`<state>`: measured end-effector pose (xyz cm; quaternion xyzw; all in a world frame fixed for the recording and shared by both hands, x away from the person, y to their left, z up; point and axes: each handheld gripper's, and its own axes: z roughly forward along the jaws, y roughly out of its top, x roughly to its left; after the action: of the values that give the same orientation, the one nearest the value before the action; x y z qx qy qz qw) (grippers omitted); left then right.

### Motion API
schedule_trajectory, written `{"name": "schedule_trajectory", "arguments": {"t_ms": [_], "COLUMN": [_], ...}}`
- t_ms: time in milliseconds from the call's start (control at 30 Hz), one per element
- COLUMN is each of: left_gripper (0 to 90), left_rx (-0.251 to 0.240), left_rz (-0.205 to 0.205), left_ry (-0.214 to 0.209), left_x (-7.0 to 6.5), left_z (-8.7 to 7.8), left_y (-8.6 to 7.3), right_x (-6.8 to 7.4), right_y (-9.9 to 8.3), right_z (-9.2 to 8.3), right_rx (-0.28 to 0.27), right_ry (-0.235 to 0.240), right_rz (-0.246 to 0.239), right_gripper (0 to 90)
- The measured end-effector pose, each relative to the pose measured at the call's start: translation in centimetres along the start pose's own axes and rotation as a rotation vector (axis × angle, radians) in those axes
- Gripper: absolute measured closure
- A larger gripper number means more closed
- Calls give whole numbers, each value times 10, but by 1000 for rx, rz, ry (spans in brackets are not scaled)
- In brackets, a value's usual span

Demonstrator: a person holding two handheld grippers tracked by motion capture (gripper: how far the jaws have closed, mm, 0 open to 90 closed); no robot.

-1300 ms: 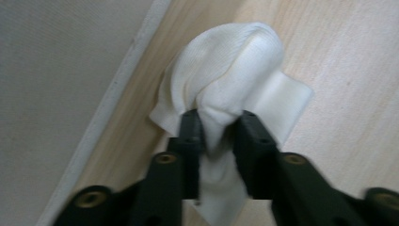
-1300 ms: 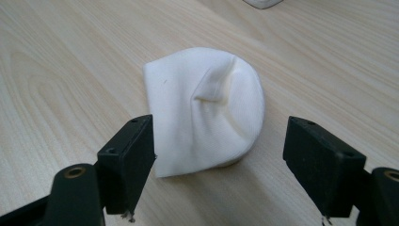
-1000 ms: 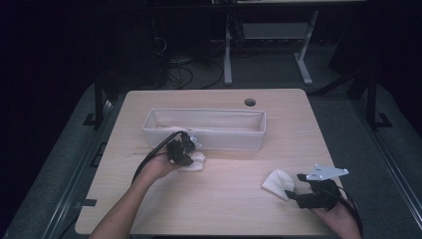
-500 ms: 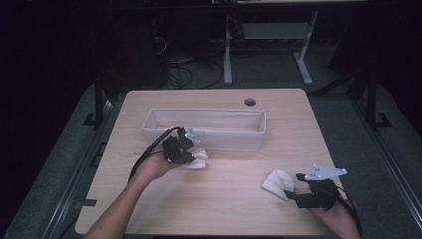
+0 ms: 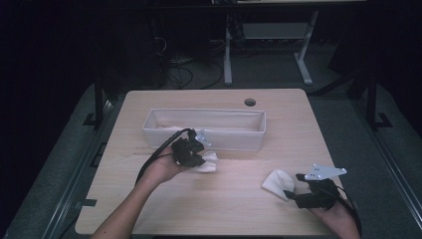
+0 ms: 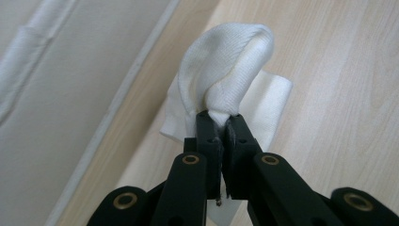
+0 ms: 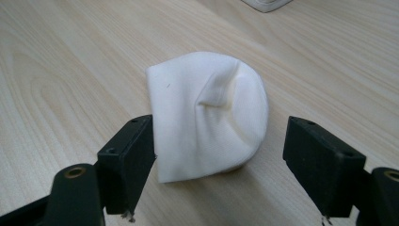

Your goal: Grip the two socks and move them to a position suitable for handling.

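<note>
White knit cloth is the work here: 2 small folded pieces, likely socks, on a pale wooden table (image 5: 234, 199), with a long white fabric bin (image 5: 204, 128) standing across the table's far half.

The left gripper (image 6: 219, 125) has its jaws pinched tight on a bunched fold of the left white sock (image 6: 226, 75). The fold stands up from the jaws while the rest of the piece hangs toward the wood, just beside the bin's near wall. From the high view that gripper (image 5: 191, 149) sits at the bin's front edge, the cloth trailing to its right.

The right gripper (image 7: 219, 155) has its jaws wide apart, 1 on each side of the right white sock (image 7: 207, 127), which lies flat on the table and is not pressed by either pad. In the high view this sock (image 5: 277, 183) rests near the table's front right, well apart from the bin.

By my reading, the job is loading the cloths into the bin, and it is early: 1 piece is gripped but not yet over the rim, the other not yet grasped. Something pale seems to lie inside the bin's left end; I cannot tell what.
</note>
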<state>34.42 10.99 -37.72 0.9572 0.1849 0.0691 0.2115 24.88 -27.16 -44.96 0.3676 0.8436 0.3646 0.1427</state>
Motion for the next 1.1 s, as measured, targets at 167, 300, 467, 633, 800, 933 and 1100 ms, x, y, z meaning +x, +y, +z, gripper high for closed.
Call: {"name": "schedule_trajectory", "arguments": {"t_ms": [167,300,467,633,800,933,1100], "left_gripper": [870,870,869,864,839,759,709], "left_rx": [14,21,40,63,72,73,64], "left_rz": [1,-8,-22,-38,-53,-62,-64], "left_ry": [-22,-34,-39,-51,-62,-81,-100], "left_x": [-7,-10,-14,-15,-16,-17,-16], "left_z": [14,24,37,47,50,49,43], "left_y": [2,3,4,2,0,0,-1], "right_x": [-1,-1,-1,-1,-1,0,1], "right_y": [-1,-1,-1,-2,-2,-2,-2], "right_z": [-1,-1,-1,-1,-2,0,1], "right_rx": [1,1,3,5,5,9,12], "right_ry": [-3,-2,0,2,3,4,4], "right_rz": [2,2,1,-1,1,-5,-5], "right_gripper": [249,249,248,248,248,249,248]}}
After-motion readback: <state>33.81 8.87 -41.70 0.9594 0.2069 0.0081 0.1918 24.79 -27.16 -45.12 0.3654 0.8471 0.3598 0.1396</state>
